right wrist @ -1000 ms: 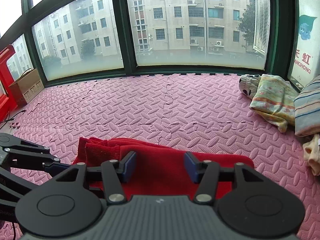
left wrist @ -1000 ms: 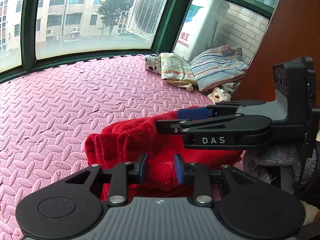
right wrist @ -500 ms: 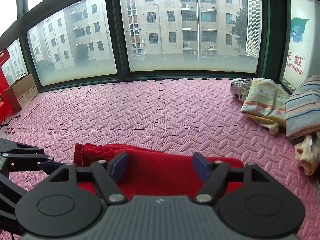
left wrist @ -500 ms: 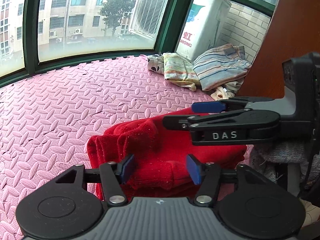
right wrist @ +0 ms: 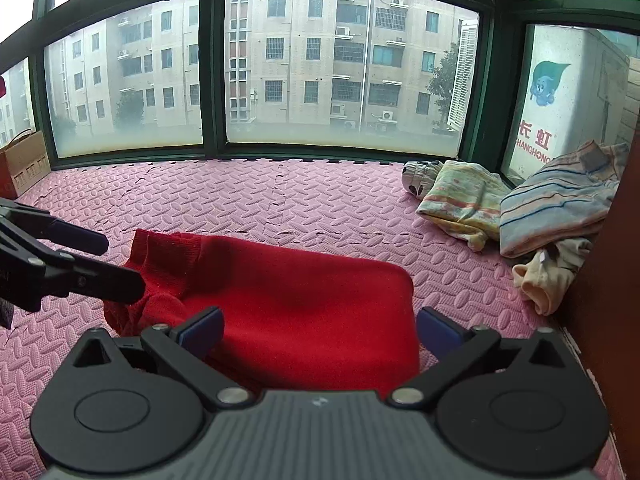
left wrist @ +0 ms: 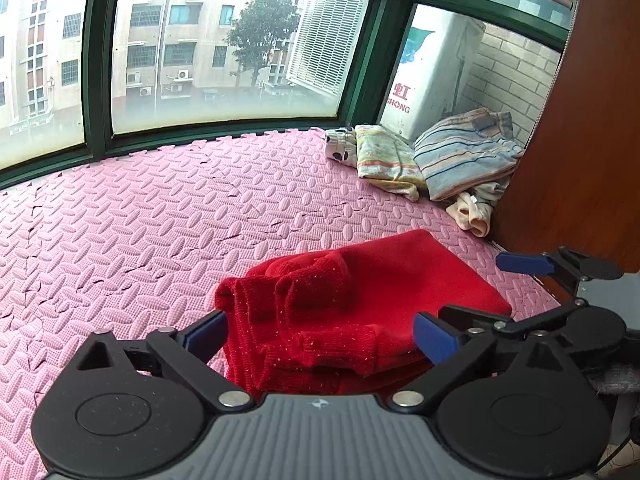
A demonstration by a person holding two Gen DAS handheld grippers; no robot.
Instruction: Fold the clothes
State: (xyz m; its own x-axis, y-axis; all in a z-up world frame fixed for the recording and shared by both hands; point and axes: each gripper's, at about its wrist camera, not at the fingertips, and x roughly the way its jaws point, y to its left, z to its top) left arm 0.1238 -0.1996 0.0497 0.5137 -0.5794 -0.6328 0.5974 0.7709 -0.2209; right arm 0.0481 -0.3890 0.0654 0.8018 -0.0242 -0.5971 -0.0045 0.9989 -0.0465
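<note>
Change since a second ago: left gripper fingers, narrow around the red knit then, now spread wide and pulled back; right gripper likewise wider apart and lifted off.
Tongs, left: spread, blue pads either side of the bundle's near edge, pinching nothing.
Tongs, right: spread, holding nothing; also visible at right edge of the left view, fingers parted.
Meaning for task: release after a fold, by the look of it; red sweater lying on its own, so this garment probably finished or nearly so.
Task's thing, place: lower centre of both views, resting on the pink foam mat, just ahead of both grippers.
Task's thing, look: compact folded block; smooth flat top toward the right of the right view; ribbed cuffs or hem bunched and layered at the left end, slightly lumpy, not flush.
Left gripper in right view: dark fingers at left edge, tip near the bunched end; touching or not, cannot tell.
Other clothes: folded pastel striped piece and blue striped piece stacked at right, near the window corner, well apart from the sweater.
Likely remaining: tidying the bunched end, or moving the bundle to the pile.
</note>
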